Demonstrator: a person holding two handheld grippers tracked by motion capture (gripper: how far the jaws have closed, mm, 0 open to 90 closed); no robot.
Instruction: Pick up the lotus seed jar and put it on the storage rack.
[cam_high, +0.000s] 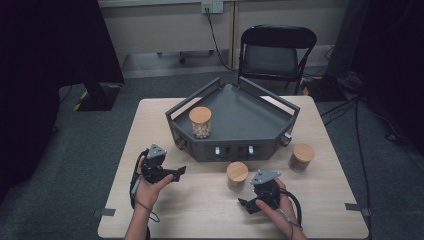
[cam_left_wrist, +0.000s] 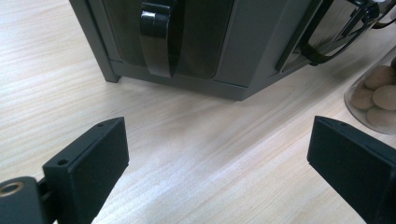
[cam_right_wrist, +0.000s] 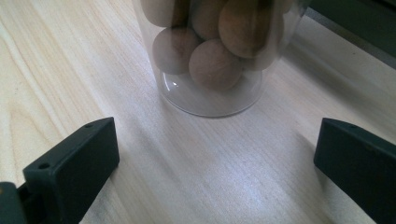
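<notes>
Left gripper sits on the left side of the table, held in the person's left hand; its jaws are wide open with nothing in them, and they point at the near wall of the grey tray. One jar with a wood lid already stands inside that tray, on its left side.

Next along, in the middle and near, is the jar of brown balls; it stands upright on the table just in front of the tray. Right gripper is close beside it, and its jaws are open too, one on each side of empty table, with the jar just ahead of them and not yet touched.

To do this step well (I think the step is picking up that jar), the right gripper should slide forward until the glass sits right between the jaws; then close slowly, low on the glass, and keep the jar standing straight.

The jar is clear and round, full of smooth brown balls, with a flat pale wood lid on top; the glass looks slippery. One more jar waits farther right.
</notes>
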